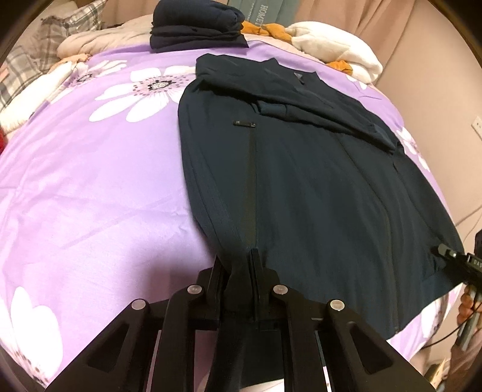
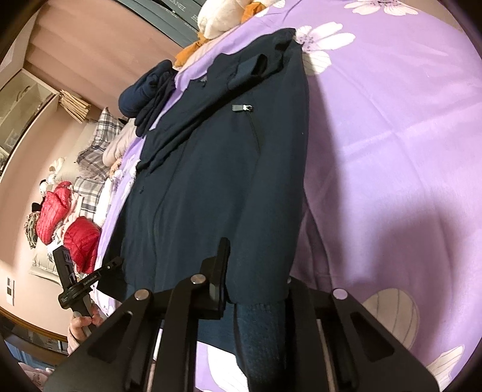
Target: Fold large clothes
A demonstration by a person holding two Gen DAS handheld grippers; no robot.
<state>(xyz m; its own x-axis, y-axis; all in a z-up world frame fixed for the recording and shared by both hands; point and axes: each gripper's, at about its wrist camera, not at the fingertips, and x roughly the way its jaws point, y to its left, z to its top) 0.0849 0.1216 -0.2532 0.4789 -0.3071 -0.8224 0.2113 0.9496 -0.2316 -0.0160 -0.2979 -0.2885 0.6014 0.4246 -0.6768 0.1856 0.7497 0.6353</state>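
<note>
A dark navy jacket [image 1: 301, 169] lies spread flat on the purple flowered bed sheet [image 1: 90, 181], one sleeve [image 1: 316, 102] folded across its chest. My left gripper [image 1: 238, 263] is shut on the near hem, with fabric bunched between its fingers. My right gripper [image 1: 446, 251] reaches the hem's other corner at the right edge. In the right wrist view the jacket [image 2: 217, 169] runs away from my right gripper [image 2: 238, 271], which is shut on the hem; one finger [image 2: 223, 265] shows and cloth hides the other. My left gripper [image 2: 99, 271] sits at lower left, held by a hand [image 2: 79, 327].
A stack of folded dark clothes [image 1: 195, 27] sits at the far end of the bed, beside a white and orange plush toy [image 1: 331, 45]. Plaid pillows [image 1: 30, 60] lie at the far left. Red padded jackets [image 2: 81, 241] are piled off the bed's side.
</note>
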